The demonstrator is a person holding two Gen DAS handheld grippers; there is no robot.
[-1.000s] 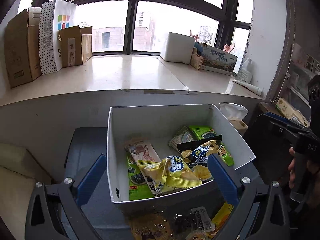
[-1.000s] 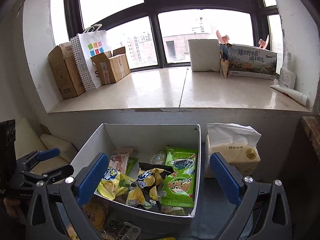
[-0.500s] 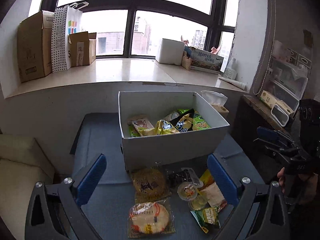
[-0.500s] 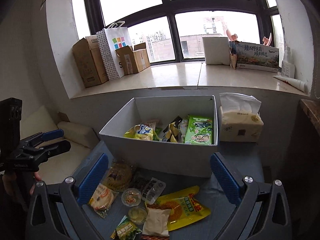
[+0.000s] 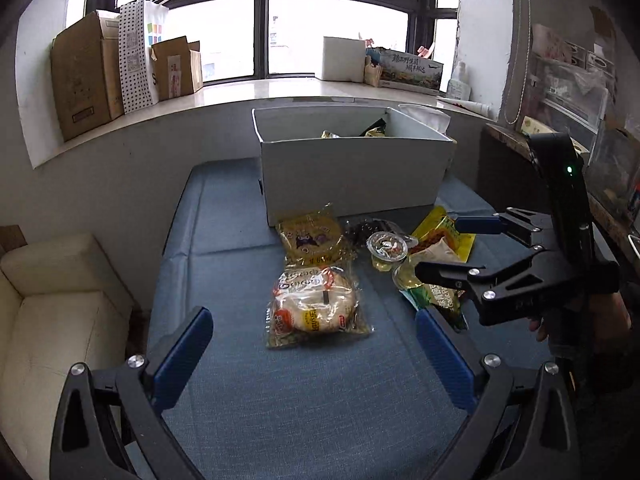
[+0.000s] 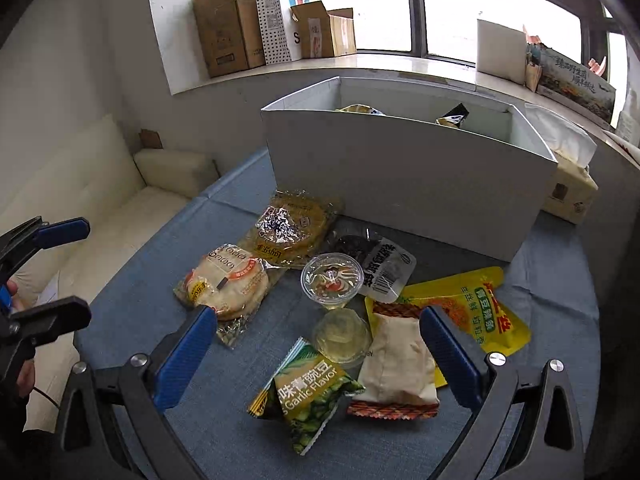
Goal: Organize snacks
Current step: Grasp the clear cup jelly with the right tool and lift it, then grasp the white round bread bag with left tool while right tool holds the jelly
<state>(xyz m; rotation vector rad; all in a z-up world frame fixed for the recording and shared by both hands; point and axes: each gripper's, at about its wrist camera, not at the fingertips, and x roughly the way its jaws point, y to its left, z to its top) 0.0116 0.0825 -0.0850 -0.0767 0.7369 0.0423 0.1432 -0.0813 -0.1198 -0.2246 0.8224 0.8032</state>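
Observation:
A white box (image 5: 352,168) (image 6: 404,196) holding several snack packs stands at the far end of a blue cloth surface (image 5: 280,392). In front of it lie loose snacks: a round bread pack (image 5: 314,306) (image 6: 228,284), a yellow flat-cake pack (image 5: 310,236) (image 6: 292,228), two clear jelly cups (image 6: 332,278), a dark packet (image 6: 380,264), a yellow pouch (image 6: 476,308), a beige packet (image 6: 400,364) and a green garlic-pea pack (image 6: 310,396). My left gripper (image 5: 314,344) is open and empty, just short of the bread pack. My right gripper (image 6: 316,344) is open and empty over the pea pack and jelly cup.
A cream sofa (image 5: 52,312) sits left of the surface. A tissue box (image 6: 568,184) stands right of the white box. The windowsill holds cardboard boxes (image 5: 84,76), a paper bag and a white box (image 5: 342,58). Shelves stand at the right (image 5: 568,80).
Both grippers have pulled back from above the white box and dropped low. The loose snacks on the cloth now fill the view. Both jaws stay open and empty.

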